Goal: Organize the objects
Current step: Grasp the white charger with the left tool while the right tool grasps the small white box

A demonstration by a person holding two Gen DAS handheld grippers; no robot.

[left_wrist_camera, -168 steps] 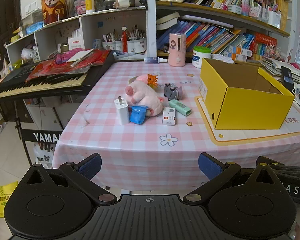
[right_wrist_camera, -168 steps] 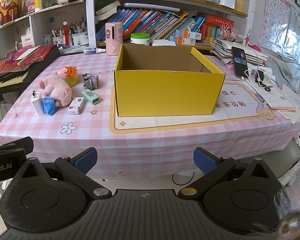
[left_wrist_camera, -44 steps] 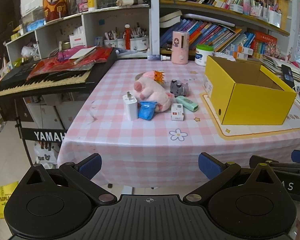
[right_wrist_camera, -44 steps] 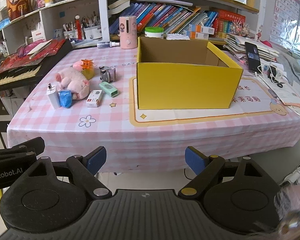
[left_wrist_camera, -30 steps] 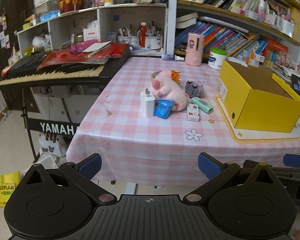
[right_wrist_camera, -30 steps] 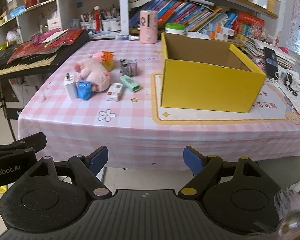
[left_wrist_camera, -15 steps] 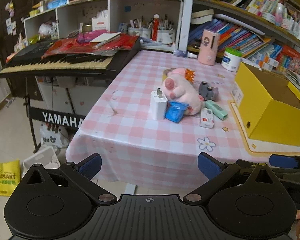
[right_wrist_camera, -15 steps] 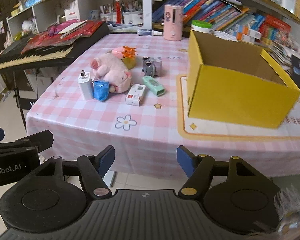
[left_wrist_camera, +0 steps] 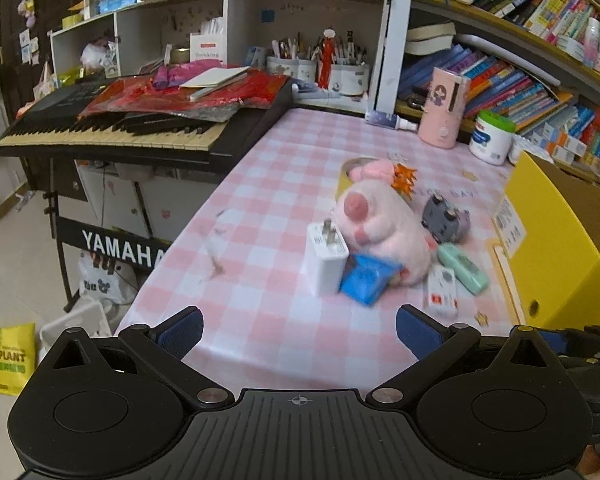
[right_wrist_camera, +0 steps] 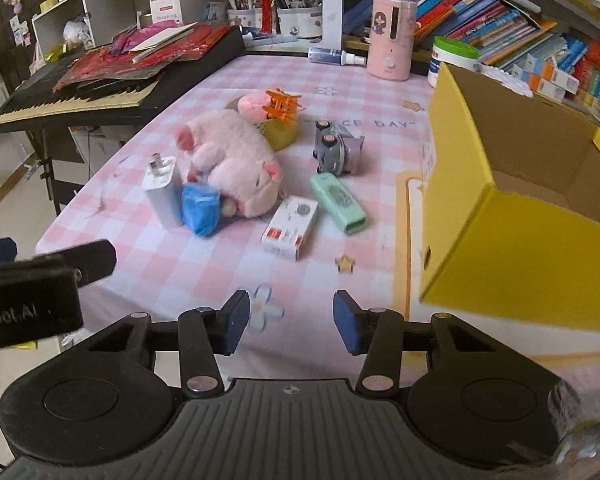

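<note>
Only the right view shows inside the yellow box [right_wrist_camera: 540, 184]; right tool [right_wrist_camera: 287, 322] closing empty, left tool [left_wrist_camera: 298, 330] apparently wide.

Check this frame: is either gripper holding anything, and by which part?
Nothing is held. The left gripper stands open and empty short of the table edge; the right gripper has its jaws closing on nothing, with only tablecloth behind the gap.

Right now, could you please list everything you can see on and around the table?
Plush pig: 1, pink, table middle.
Charger: 1, white, left of pig.
Packet: 1, blue, against charger.
Small box: 1, white-red, front.
Case: 1, mint, beside small box.
Toy car: 1, grey, behind case.
Cardboard box: 1, yellow, right, open.
Keyboard: 1, black, left.
Left gripper: open, empty.
Right gripper: fingers closing, empty.
</note>
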